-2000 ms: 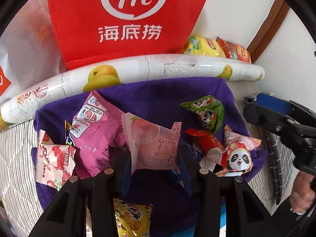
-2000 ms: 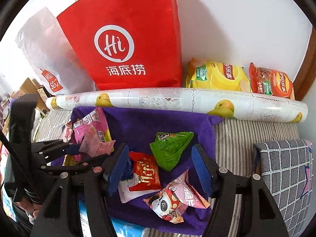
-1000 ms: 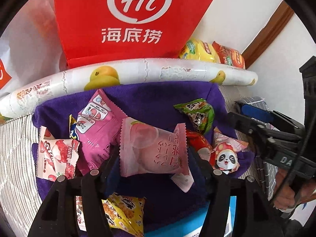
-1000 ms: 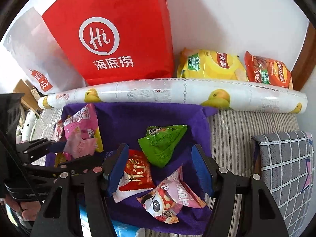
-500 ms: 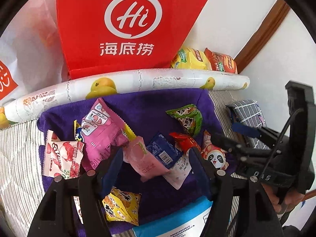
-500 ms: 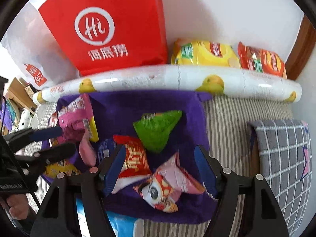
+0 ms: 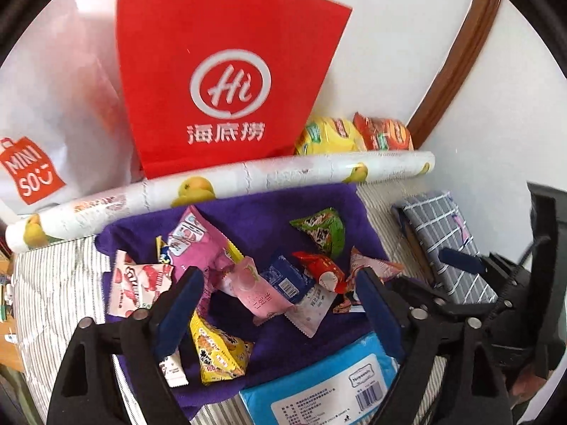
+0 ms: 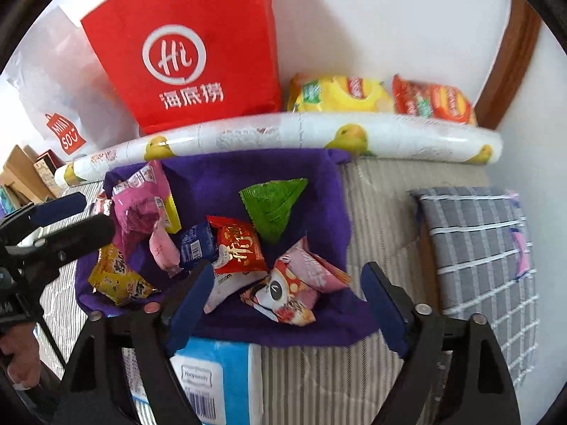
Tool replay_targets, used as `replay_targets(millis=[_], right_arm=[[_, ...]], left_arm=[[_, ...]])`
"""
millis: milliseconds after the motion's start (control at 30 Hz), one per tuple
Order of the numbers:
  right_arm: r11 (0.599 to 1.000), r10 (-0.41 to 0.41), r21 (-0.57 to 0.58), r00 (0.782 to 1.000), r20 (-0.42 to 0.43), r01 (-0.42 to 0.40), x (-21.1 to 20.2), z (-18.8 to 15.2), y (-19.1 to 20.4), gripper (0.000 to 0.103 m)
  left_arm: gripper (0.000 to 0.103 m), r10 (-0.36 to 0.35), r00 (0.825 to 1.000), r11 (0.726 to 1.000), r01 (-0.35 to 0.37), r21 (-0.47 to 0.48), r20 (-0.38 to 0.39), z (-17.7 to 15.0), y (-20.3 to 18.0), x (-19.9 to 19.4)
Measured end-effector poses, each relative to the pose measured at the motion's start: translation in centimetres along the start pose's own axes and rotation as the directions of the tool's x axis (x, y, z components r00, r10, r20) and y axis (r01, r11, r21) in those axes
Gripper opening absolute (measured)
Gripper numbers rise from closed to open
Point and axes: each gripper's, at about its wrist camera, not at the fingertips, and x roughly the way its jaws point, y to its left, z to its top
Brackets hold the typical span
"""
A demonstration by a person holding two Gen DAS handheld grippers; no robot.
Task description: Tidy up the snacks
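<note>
Several snack packets lie on a purple cloth. A pale pink peach packet lies in the middle beside a blue packet, a red packet, a green triangular packet, a panda packet, a large pink packet and a yellow packet. My left gripper is open and empty above the cloth's near side. My right gripper is open and empty above the panda packet. The left gripper also shows in the right wrist view.
A red paper bag and a white Miniso bag stand at the back behind a rolled duck-print mat. Yellow and orange chip bags lie behind the roll. A blue tissue pack lies near; a grey checked cushion right.
My left gripper opened and let go of the pale pink peach packet, which now lies on the cloth. Both grippers have pulled back and up from the snacks.
</note>
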Motion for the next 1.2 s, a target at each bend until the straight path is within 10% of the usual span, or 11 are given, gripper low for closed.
replay_targets(millis=[1200], right_arm=[[0.999,-0.034,0.019,0.965,0.261,0.030,-19.7,-14.7,1.8,0.101]], left_arm=[[0.092,0.113,0.971,0.993,-0.115,0.000,0.210,-13.9,-7.1,-17.9]])
